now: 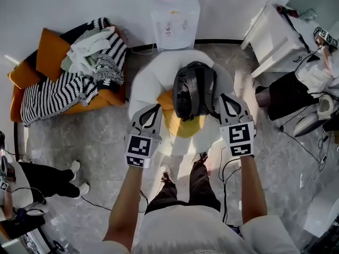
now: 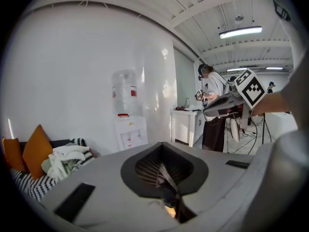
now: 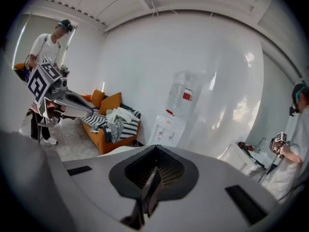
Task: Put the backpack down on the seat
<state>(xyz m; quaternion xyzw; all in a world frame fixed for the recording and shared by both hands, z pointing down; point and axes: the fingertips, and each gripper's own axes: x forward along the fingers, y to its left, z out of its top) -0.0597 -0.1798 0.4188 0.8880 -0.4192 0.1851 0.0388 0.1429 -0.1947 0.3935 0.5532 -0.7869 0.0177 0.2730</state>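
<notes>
A dark grey backpack (image 1: 194, 89) hangs between my two grippers, over a round white seat (image 1: 151, 78) with a yellow cushion (image 1: 183, 125). I cannot tell whether its bottom touches the seat. My left gripper (image 1: 153, 110) is at the backpack's left side, my right gripper (image 1: 225, 102) at its right. In the left gripper view the left gripper (image 2: 169, 180) is shut on a dark strap (image 2: 166, 178). In the right gripper view the right gripper (image 3: 150, 175) is shut on another dark strap (image 3: 152, 185). The bag's body does not show in either gripper view.
An orange sofa (image 1: 50, 54) piled with a striped blanket and clothes stands to the left. A water dispenser (image 1: 175, 17) stands against the wall behind the seat. A white table (image 1: 273, 36) and a person (image 1: 312, 83) are at the right, another person (image 1: 37, 181) at the left. Cables (image 1: 228, 168) lie on the floor.
</notes>
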